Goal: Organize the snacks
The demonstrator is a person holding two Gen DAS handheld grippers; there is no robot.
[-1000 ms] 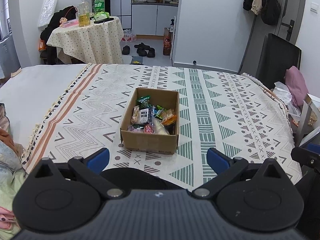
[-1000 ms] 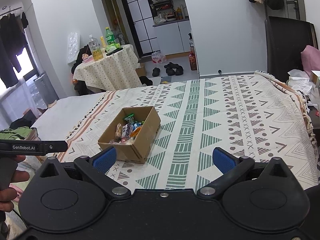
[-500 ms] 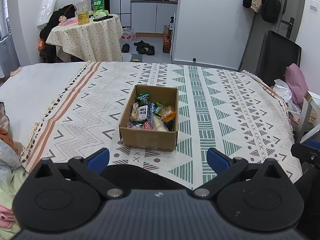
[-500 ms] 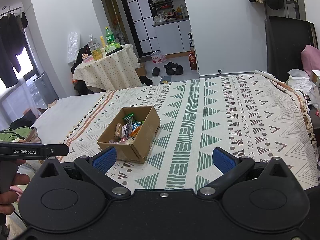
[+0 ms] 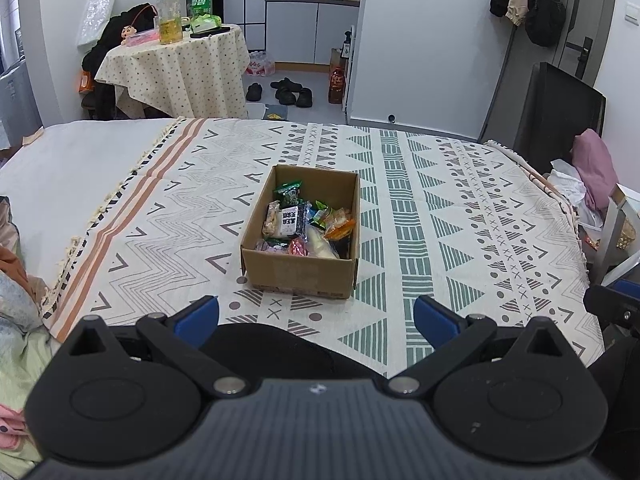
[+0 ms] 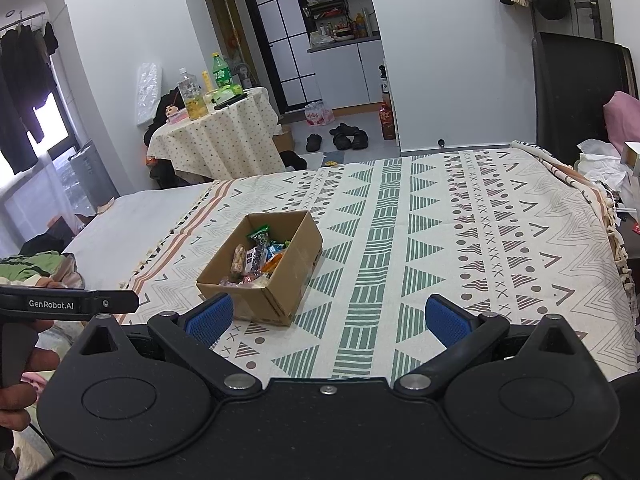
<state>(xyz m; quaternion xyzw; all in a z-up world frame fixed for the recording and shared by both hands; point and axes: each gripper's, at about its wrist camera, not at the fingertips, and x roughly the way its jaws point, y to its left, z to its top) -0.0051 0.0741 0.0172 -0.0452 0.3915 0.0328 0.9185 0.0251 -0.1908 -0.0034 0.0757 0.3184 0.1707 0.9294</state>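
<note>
A brown cardboard box (image 5: pixel 300 270) stands on the patterned bedspread (image 5: pixel 460 220), holding several wrapped snacks (image 5: pixel 298 220). It also shows in the right wrist view (image 6: pixel 276 292), with the snacks (image 6: pixel 256 258) inside. My left gripper (image 5: pixel 316 316) is open and empty, just short of the box's near wall. My right gripper (image 6: pixel 328 318) is open and empty, to the right of the box and near the bed's front edge. The left gripper's body (image 6: pixel 68 304) shows at the left of the right wrist view.
A small table (image 5: pixel 176 68) with bottles stands beyond the bed at the back left. A black chair (image 5: pixel 560 112) and pink clothes (image 5: pixel 596 168) are at the right. Clothes lie at the bed's left edge (image 5: pixel 16 280). Shoes (image 5: pixel 288 90) are on the floor.
My left gripper has risen or tilted slightly, so the box sits a little lower and nearer in its view. The right gripper has barely moved. Both stay open.
</note>
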